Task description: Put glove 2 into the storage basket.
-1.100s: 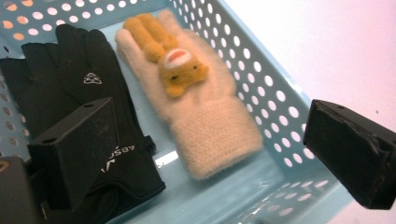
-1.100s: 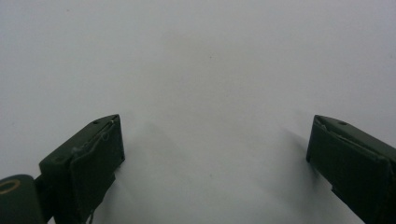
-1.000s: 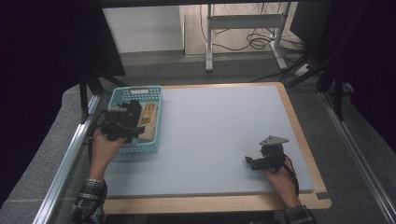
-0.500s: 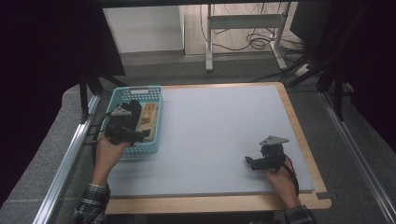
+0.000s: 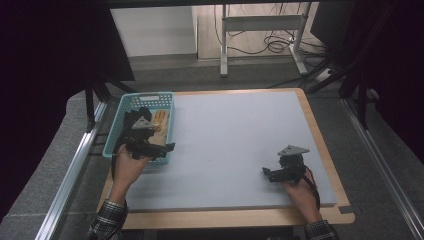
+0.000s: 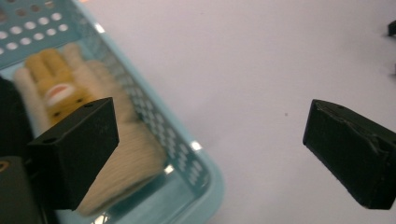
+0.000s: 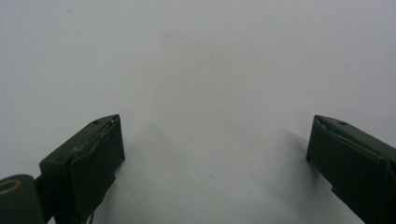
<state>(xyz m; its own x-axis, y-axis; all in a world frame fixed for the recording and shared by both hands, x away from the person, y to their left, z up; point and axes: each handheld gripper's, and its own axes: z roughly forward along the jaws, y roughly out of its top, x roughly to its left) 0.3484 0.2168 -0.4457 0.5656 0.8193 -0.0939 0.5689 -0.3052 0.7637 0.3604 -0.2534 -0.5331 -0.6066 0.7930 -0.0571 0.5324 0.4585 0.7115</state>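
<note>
Your left gripper (image 5: 159, 148) hangs over the near right corner of the teal basket (image 5: 114, 134), which sits at the left edge of the worktop (image 5: 235, 130). In the left gripper view its jaws stand wide apart and hold nothing; one jaw lies above the basket's inside, the other above the bare grey surface beyond the basket's rim (image 6: 205, 154). Inside the basket lies a cream and yellow plush toy (image 6: 70, 100), stretched along the basket's right wall, with its yellow part toward the far end. The toy's near end shows just beside your left jaw, though whether they touch is not clear. Your right gripper (image 5: 267, 173) rests low near the front right of the worktop, well apart from the basket. Its jaws are also spread wide and empty, with only plain grey surface (image 7: 205, 70) between them.
</note>
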